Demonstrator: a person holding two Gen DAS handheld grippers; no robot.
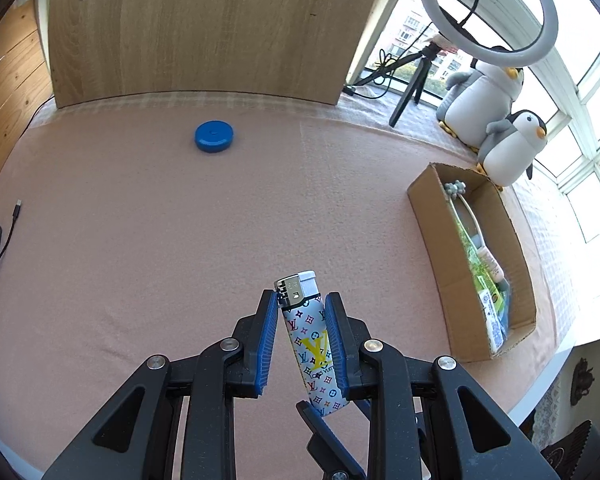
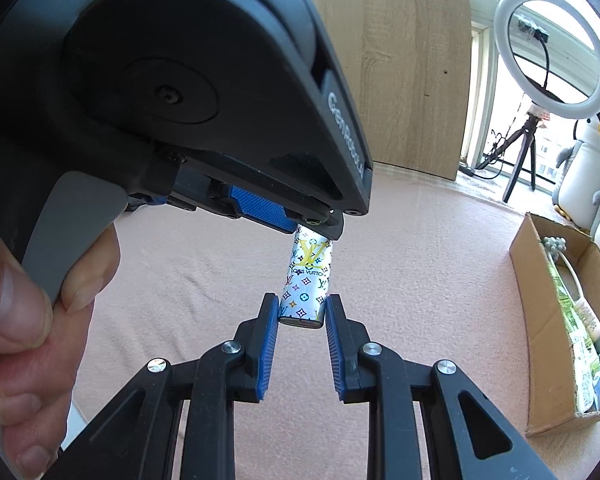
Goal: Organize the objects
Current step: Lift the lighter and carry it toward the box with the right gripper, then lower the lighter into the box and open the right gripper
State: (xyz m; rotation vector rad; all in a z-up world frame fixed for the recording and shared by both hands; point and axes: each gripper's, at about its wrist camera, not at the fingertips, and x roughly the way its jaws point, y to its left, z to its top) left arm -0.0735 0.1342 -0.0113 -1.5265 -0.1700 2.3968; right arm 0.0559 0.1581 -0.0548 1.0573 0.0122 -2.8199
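While the left gripper (image 1: 301,340) clamped the white monogram-print plastic lighter (image 1: 311,344) mid-body, the right gripper (image 2: 302,322) had its jaws narrowly parted around the lighter's base, apparently touching; firm grip unclear. Lighter hung above the pink felt table (image 1: 140,220), looked like a handover. Brown cardboard box (image 1: 517,264) at right already held several items. Blue round lid (image 1: 214,136) sat loose, unsorted. Roughly midway.

Lighter (image 1: 308,336) between left tongs (image 1: 301,300)
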